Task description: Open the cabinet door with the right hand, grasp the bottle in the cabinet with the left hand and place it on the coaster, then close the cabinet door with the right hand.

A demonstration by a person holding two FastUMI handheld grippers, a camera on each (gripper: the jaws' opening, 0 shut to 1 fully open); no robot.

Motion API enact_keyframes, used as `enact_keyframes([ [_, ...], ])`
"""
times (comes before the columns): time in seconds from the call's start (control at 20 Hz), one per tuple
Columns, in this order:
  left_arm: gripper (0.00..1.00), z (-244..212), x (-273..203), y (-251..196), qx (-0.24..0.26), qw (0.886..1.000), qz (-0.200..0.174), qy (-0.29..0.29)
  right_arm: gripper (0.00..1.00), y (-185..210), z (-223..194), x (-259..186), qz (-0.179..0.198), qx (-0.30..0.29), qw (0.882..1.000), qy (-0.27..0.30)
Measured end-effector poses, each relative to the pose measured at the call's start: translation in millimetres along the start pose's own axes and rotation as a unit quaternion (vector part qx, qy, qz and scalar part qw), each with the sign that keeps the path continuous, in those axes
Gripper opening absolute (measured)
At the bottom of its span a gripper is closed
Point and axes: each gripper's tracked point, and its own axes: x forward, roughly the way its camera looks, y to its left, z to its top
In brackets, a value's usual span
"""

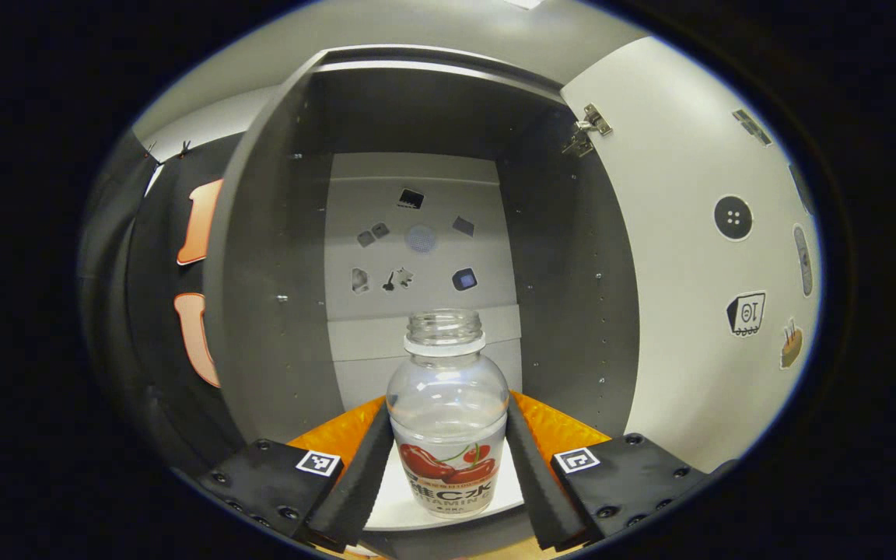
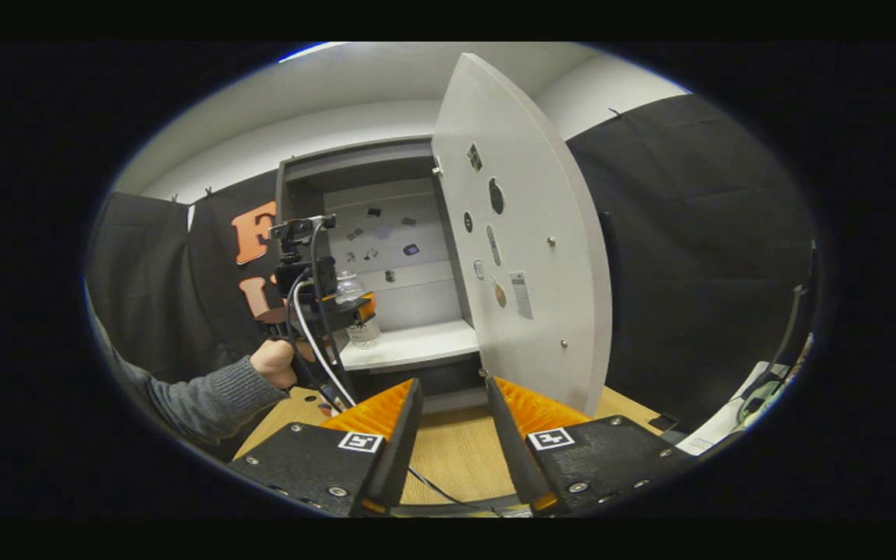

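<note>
The bottle [image 1: 448,412] stands on the shelf [image 1: 401,498] inside the cabinet [image 1: 277,233], between my left claw's [image 1: 448,459] fingers. The open door [image 1: 697,257] hangs to its right. My right claw [image 2: 452,435] sits over the table [image 2: 448,451], before the cabinet.

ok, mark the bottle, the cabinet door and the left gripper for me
bottle [image 1: 448,412]: left gripper view, on its clear body above the label.
cabinet door [image 2: 526,233]: right gripper view, on the inner face of the open panel.
left gripper [image 1: 448,474]: left gripper view, midway between its fingertips, which flank the bottle.
</note>
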Motion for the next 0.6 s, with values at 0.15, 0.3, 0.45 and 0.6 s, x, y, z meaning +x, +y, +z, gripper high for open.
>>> enact_keyframes([
  [0.15,0.84,-1.9,-33.9,9.0,-0.003,1.0,0.014,0.004,0.53,2.7,-2.6,-10.9,0.022,-0.007,1.0,0.006],
  [0.3,0.85,-5.4,-71.1,19.0,-0.004,0.999,0.031,0.011,0.54,7.8,-7.9,-25.3,0.044,-0.012,0.999,0.017],
  [0.45,0.84,-13.2,-104.6,27.6,-0.01,0.999,0.047,0.019,0.53,11.8,-14.2,-38.8,0.067,-0.015,0.997,0.027],
  [0.6,0.86,-28.9,-139.3,28.8,-0.011,0.998,0.058,0.026,0.53,14.4,-25.1,-48.9,0.084,-0.013,0.996,0.041],
])
